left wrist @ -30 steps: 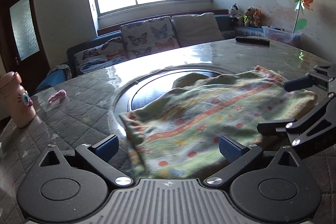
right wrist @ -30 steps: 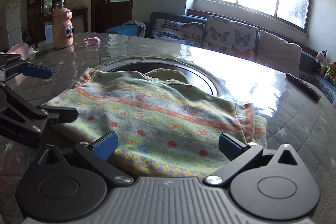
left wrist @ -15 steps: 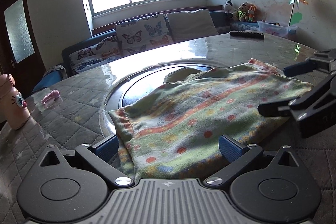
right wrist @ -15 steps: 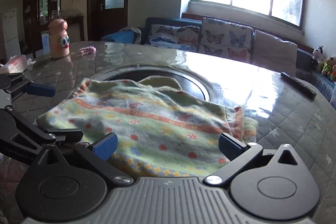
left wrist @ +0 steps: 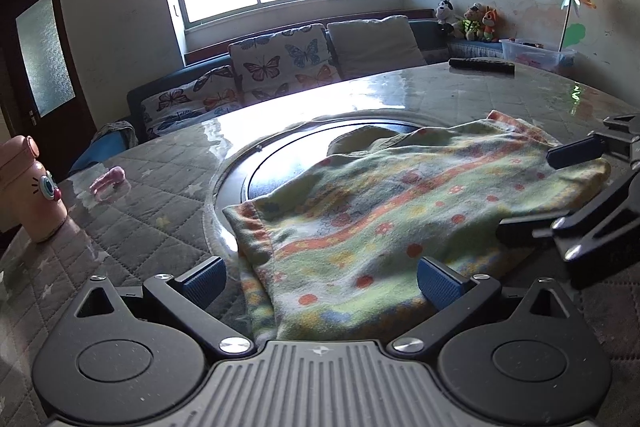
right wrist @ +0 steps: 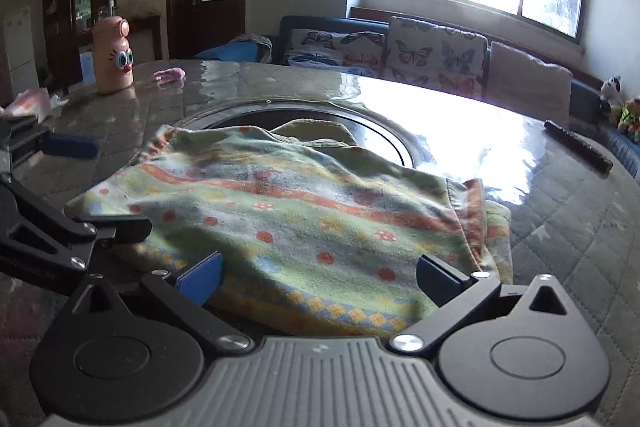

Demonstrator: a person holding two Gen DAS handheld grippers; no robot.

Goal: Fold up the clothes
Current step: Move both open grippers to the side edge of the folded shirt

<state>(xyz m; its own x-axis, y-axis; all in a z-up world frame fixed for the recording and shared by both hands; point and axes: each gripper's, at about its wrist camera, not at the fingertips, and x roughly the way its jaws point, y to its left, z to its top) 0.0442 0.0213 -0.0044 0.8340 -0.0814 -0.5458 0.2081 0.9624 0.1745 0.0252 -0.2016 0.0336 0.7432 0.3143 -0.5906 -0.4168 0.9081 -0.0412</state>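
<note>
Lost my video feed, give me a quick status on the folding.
Left tongs open, right tongs open, both at the near edge. Patterned garment lies rumpled on the table, partly over the dark round inset. Nothing blocking.

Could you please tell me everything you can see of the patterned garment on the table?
The garment looks like soft, fuzzy knit, pale green with orange stripes, red dots and a chequered hem. It lies folded and slightly rumpled, partly over the dark round inset of the table. The open left gripper and open right gripper straddle its near edge; contact is unclear.
</note>
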